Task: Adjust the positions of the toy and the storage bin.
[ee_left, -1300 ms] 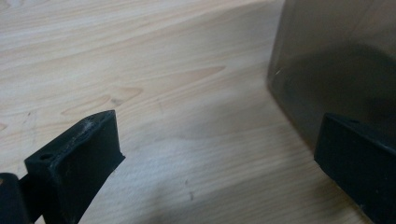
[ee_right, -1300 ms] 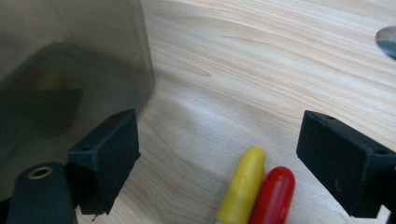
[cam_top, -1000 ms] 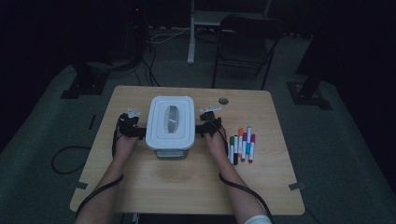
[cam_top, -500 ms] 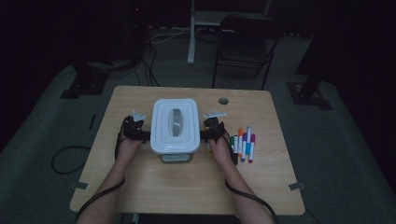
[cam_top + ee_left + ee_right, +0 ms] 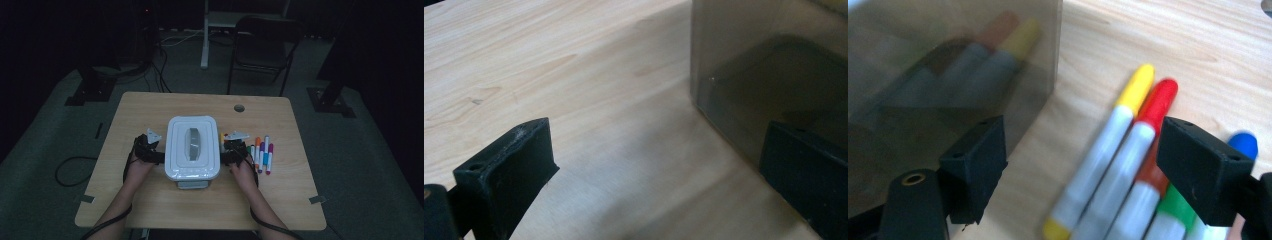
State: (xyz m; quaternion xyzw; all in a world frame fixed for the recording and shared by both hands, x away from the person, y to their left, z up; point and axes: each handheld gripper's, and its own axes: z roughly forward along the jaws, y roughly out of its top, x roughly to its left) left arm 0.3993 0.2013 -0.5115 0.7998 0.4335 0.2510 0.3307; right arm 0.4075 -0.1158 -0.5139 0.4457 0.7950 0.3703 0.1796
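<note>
A translucent box with a white lid (image 5: 193, 146) stands mid-table. My left gripper (image 5: 159, 156) is at its left side and my right gripper (image 5: 226, 156) at its right. In the left gripper view my left gripper (image 5: 659, 150) is open over bare wood, its right jaw beside the box wall (image 5: 764, 60). My right gripper (image 5: 1083, 150) is open; its jaws have just been closing a little. Its left jaw sits by the box wall (image 5: 948, 60). A yellow marker (image 5: 1108, 145) and a red marker (image 5: 1143, 135) lie on the table in the gap, not pressed.
A row of coloured markers (image 5: 261, 155) lies right of the box, close to my right hand. The wooden table (image 5: 200, 210) has a cable hole (image 5: 239, 107) at the back. A folding chair (image 5: 265, 45) stands behind the table on the dark floor.
The box has slid toward the near edge and slightly right. Both hands and grippers have come back with it, staying at its sides.
</note>
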